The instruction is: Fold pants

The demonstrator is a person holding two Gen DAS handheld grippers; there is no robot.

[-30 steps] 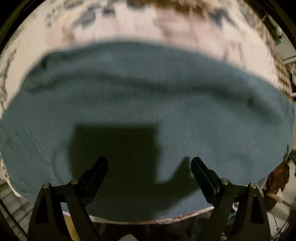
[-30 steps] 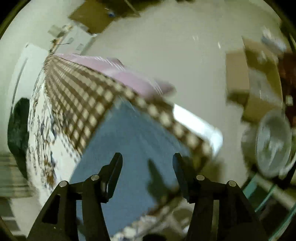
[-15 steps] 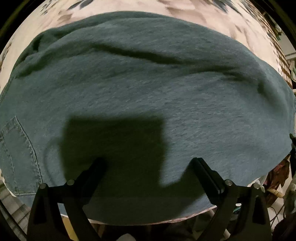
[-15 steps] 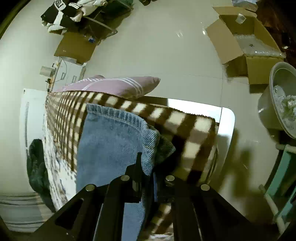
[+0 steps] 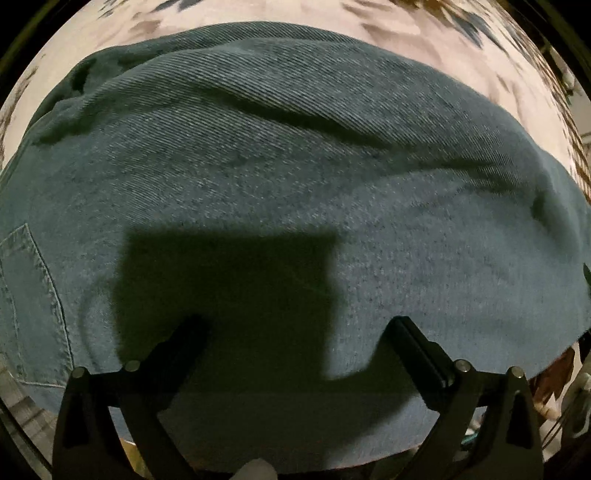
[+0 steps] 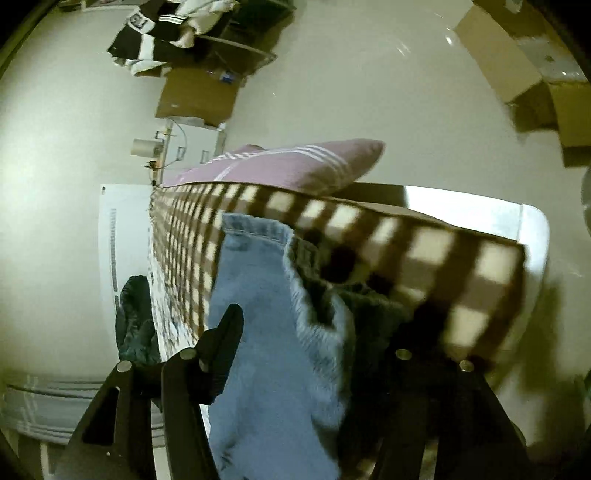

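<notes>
Denim fills nearly the whole left wrist view: the pants (image 5: 280,192) lie spread over a patterned bedcover (image 5: 258,14), blue-grey, with long soft ridges running across the upper part and a stitched back pocket (image 5: 26,306) at the left edge. In the right wrist view the same pants (image 6: 258,302) drape along a brown-and-cream checked blanket (image 6: 461,273), a hemmed edge (image 6: 255,230) showing at the far end and a thick bunched layer rising on the right. A striped pink pillow (image 6: 295,166) lies beyond, and cardboard boxes (image 6: 524,74) stand on the floor. The left gripper (image 5: 295,332) hovers over the cloth with its jaws wide apart and nothing between them, probably poised to pin or smooth the fabric. The right gripper (image 6: 314,332) also looks spread, one finger (image 6: 221,343) plainly visible and the other hidden behind the raised fold; whether it has any cloth I cannot tell. That raised layer suggests a fold is being set up along this edge.
</notes>
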